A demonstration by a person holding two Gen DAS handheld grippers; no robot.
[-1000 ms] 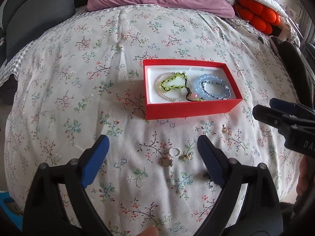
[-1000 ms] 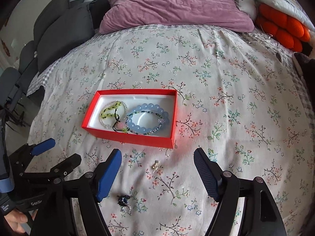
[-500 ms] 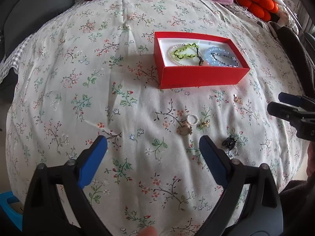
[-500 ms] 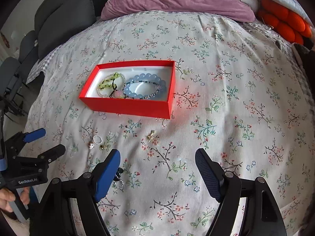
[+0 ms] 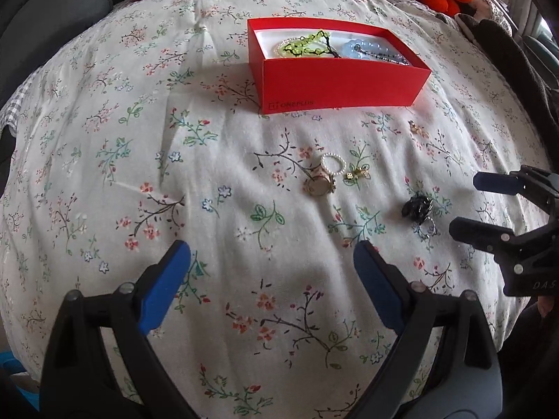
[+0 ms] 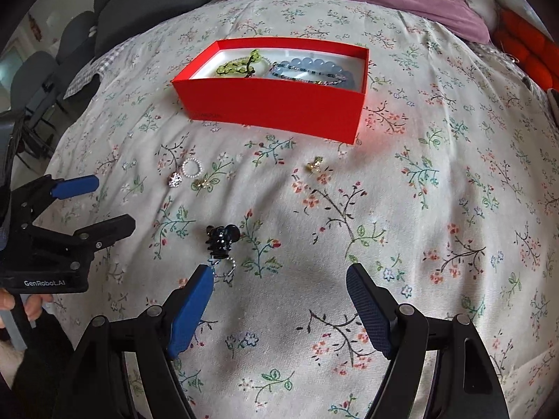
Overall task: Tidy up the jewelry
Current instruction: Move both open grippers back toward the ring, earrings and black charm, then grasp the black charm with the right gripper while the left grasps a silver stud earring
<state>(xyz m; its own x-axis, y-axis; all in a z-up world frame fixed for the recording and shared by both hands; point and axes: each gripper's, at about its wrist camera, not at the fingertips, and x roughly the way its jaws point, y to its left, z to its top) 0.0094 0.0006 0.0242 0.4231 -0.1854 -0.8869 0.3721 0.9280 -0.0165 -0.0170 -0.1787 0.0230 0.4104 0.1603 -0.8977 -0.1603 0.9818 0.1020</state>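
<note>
While both grippers hang empty over the floral bedspread (image 5: 216, 181), noted from left to right as follows. Left gripper (image 5: 272, 279): fingers released, spread wide, nothing between them, pointed down at bare quilt short of the loose pieces. Cluster of 3 small pieces lying together near centre: gold charm ring (image 5: 318, 185), pearl ring (image 5: 333, 164) touching it, small gold earring (image 5: 357, 174) just beside. Black flower ring (image 6: 222, 238) further right, lying just ahead of the right gripper's left finger (image 6: 190, 314). Lone gold stud (image 6: 313, 166) apart from the rest, nearer the red box (image 6: 269, 104). Right gripper (image 6: 279, 307): fingers released, wide, holding nothing.

Red box standing open beyond all loose pieces; green beaded bracelet (image 5: 305, 47) and blue beaded bracelet (image 6: 307, 68) already inside.

Step judged in hand: approach for the next pick, with 5 pieces still outside the box. Next move judged to call for centring 1 pair of fingers over a single piece, most likely the black flower ring for the right gripper, then lowering into soft bedding and closing narrowly. Risk judged: small piece pressed into quilt or slipping between pads.
</note>
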